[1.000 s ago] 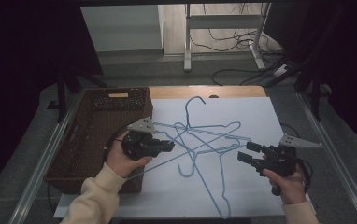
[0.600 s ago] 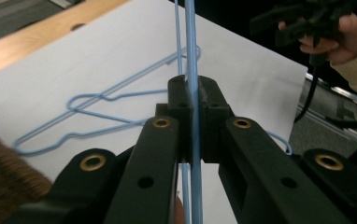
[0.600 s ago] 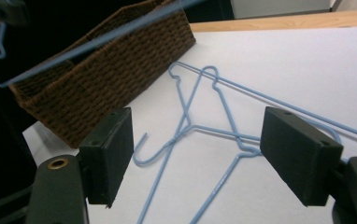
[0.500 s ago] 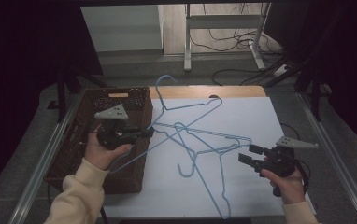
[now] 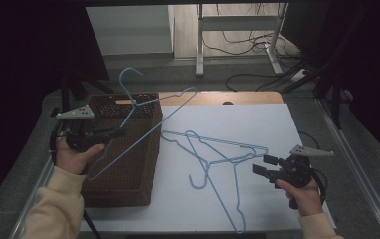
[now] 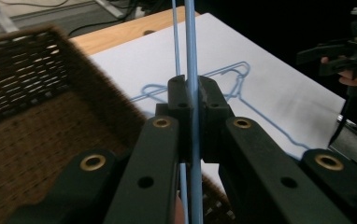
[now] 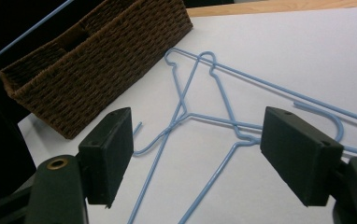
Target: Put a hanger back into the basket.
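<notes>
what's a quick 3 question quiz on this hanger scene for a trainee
1. True or false: the left gripper is shut on a blue wire hanger held over the wicker basket.
2. The right gripper is: A) shut on a hanger, B) open and holding nothing, C) inside the basket.
3. Fill in: the tangled hangers not being held lie on the ____ sheet covering the table.

Key: 1 true; 2 B; 3 white.
</notes>
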The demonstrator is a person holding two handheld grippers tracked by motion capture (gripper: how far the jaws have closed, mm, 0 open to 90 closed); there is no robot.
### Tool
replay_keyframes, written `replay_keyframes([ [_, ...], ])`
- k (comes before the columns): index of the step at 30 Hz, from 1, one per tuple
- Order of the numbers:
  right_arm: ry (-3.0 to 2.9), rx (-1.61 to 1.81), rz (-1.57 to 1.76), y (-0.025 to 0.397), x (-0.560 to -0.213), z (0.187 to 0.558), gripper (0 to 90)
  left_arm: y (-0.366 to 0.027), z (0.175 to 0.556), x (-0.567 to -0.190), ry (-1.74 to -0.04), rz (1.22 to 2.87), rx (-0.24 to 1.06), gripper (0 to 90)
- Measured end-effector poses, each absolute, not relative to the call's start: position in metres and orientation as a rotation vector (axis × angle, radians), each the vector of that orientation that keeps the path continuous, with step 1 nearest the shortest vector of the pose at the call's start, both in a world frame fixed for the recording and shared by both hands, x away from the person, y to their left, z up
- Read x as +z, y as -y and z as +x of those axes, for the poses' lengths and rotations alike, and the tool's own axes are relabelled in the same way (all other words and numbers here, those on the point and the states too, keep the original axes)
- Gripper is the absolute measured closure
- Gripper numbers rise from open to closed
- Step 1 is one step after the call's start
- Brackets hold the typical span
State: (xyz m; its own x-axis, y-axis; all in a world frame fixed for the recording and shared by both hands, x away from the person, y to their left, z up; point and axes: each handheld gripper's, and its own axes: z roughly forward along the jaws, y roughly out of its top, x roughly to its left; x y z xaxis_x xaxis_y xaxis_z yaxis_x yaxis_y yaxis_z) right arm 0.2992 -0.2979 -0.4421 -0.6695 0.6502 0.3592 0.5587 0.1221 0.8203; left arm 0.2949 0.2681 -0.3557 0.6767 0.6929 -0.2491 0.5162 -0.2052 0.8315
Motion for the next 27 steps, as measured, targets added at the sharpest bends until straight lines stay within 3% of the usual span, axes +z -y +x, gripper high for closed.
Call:
replay_keyframes([
  [12, -2.338, 1.48, 1.233, 0.283, -0.45, 0.313, 23.3, -0.321, 0.285, -0.372, -1.078, 1.793, 0.229, 86.2],
  [27, -2.342, 1.431, 1.242, 0.285, -0.452, 0.312, 22.4, -0.353, 0.286, -0.396, -1.187, 1.777, 0.241, 86.2],
])
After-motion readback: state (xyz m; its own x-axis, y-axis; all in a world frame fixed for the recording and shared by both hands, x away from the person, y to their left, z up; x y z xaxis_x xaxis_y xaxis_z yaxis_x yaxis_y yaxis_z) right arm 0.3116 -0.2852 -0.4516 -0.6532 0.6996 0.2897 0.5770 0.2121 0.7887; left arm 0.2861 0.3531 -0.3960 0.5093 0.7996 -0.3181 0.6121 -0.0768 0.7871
